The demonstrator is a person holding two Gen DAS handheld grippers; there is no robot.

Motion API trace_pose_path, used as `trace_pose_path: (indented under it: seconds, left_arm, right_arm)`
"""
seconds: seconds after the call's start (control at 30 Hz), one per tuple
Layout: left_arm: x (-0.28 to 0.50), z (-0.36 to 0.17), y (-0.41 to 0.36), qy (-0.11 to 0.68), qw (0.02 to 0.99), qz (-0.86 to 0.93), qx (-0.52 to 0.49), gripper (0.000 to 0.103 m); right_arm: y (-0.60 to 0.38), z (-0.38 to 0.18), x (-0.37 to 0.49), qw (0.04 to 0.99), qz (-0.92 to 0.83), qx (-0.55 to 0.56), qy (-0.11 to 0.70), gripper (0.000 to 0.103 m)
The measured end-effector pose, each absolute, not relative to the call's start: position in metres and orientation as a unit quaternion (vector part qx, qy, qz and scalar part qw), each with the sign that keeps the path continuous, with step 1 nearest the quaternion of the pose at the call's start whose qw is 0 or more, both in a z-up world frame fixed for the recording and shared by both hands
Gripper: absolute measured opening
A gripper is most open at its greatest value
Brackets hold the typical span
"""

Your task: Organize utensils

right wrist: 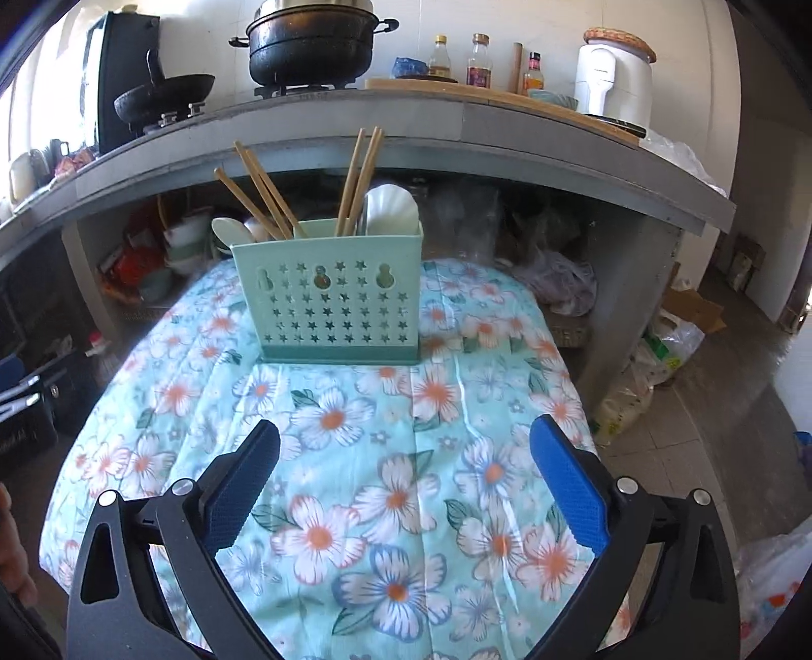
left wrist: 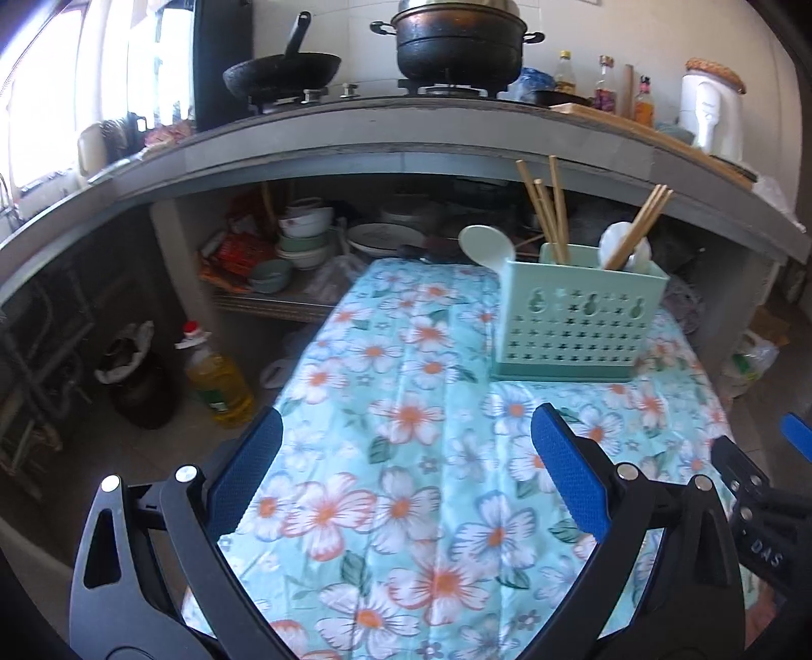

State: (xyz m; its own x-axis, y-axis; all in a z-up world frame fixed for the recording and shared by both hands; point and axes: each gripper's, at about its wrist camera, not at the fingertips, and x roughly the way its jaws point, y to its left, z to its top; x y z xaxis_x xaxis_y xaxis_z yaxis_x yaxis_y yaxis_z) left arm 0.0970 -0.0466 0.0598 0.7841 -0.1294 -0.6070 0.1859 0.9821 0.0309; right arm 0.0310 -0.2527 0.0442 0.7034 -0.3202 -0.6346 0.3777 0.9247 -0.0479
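A mint-green perforated utensil holder [left wrist: 573, 325] [right wrist: 330, 299] stands upright on the floral tablecloth [left wrist: 396, 457] [right wrist: 355, 457]. It holds several wooden chopsticks [left wrist: 550, 213] [right wrist: 264, 193] and pale spoons [left wrist: 484, 246] [right wrist: 391, 210]. My left gripper [left wrist: 406, 447] is open and empty, hovering over the cloth in front and to the left of the holder. My right gripper [right wrist: 406, 447] is open and empty, in front of the holder. Part of the right gripper [left wrist: 761, 487] shows at the right edge of the left wrist view.
A grey concrete counter [left wrist: 406, 132] [right wrist: 457, 117] behind the table carries a wok [left wrist: 281, 73], a black pot [left wrist: 459, 45], bottles and a white appliance [right wrist: 614, 76]. Bowls and plates [left wrist: 304, 238] sit below. An oil jug [left wrist: 218, 381] and bags [right wrist: 654, 355] stand on the floor.
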Motion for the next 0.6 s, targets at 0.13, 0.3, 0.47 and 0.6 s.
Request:
trace_pose_path:
  seconds: [0.13, 0.3, 0.47, 0.6]
  left_arm:
    - [0.096, 0.068, -0.047, 0.310, 0.947, -0.045, 0.071, 0.095]
    - [0.093, 0.075, -0.043, 0.294, 0.953, -0.020, 0.066, 0.095]
    - [0.097, 0.073, -0.040, 0.303, 0.951, -0.007, 0.064, 0.095]
    - [0.099, 0.070, -0.040, 0.307, 0.949, -0.004, 0.071, 0.095]
  right_arm:
    - [-0.249, 0.047, 0.027, 0.922, -0.196, 0.030, 0.332, 0.096]
    - [-0.252, 0.050, 0.028, 0.919, -0.206, 0.033, 0.334, 0.096]
    - [-0.257, 0.050, 0.030, 0.916, -0.214, 0.038, 0.336, 0.096]
    - [-0.260, 0.050, 0.032, 0.914, -0.221, 0.040, 0.337, 0.096]
